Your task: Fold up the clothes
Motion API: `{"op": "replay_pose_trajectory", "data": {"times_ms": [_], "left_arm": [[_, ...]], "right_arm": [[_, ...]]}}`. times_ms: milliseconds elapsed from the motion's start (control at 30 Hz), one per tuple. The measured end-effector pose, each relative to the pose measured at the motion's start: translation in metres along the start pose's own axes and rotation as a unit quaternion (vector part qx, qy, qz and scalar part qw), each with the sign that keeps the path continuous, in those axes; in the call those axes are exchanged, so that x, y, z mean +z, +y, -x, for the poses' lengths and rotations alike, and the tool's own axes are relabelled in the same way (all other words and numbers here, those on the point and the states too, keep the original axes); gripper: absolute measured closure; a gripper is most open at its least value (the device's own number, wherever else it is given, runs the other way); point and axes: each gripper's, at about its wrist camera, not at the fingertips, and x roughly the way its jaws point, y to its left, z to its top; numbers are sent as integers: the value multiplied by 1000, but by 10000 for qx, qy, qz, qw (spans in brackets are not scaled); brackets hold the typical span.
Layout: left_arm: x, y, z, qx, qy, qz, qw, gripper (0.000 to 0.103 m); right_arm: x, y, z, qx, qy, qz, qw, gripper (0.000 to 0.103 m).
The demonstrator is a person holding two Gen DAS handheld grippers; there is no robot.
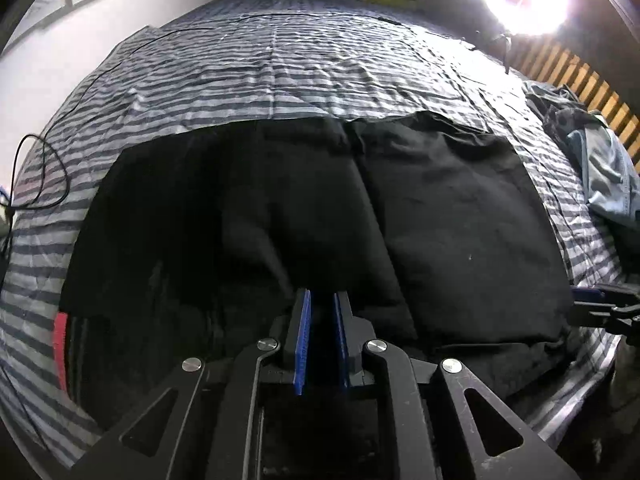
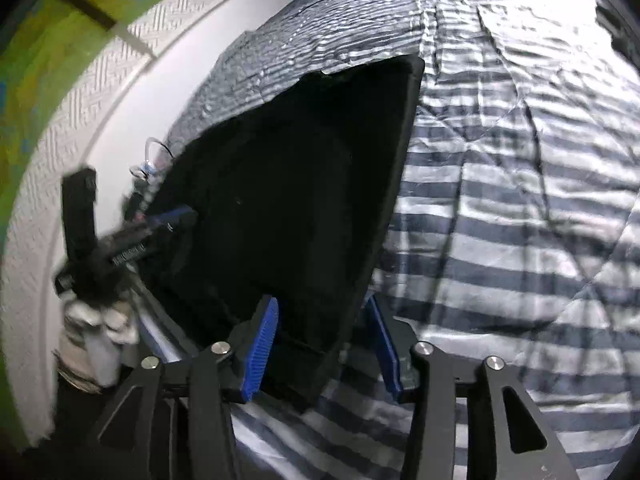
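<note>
A black garment [image 1: 440, 220] lies folded on the striped bed [image 1: 260, 64]. The left hand-held gripper [image 1: 322, 312] stands slightly parted over it, the right hand-held gripper [image 2: 326, 320] spread astride its corner. Further folds likely remain.

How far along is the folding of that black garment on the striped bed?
Done: the black garment lies folded into a flat rectangle on the striped sheet. In hand: the left gripper and right gripper sit at its near edge, jaws apart, neither clamping. Left: perhaps another fold, plus the denim pile.
</note>
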Motion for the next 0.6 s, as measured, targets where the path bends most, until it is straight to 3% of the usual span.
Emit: {"op": "replay_pose_trajectory", "data": {"times_ms": [100,233,333,400,600], "left_arm": [[4,-1,16,-109,-193,132,9997,90],[8,-25,26,-363,-366,-297,9982,90],[3,-40,-4,-72,97,-735,9972,90],[0,-44,-10,25,25,-906,9959,88],[2,-26,7,-274,-145,-512,9982,87]], "right_arm": [[1,3,-3,48,-33,-66,10000,56],[0,3,-4,71,-37,-102,9999,57],[2,3,-6,-49,0,-99,9999,73],[3,0,-5,-10,16,-194,9998,82],[7,-5,2,163,-11,-293,9994,86]]}}
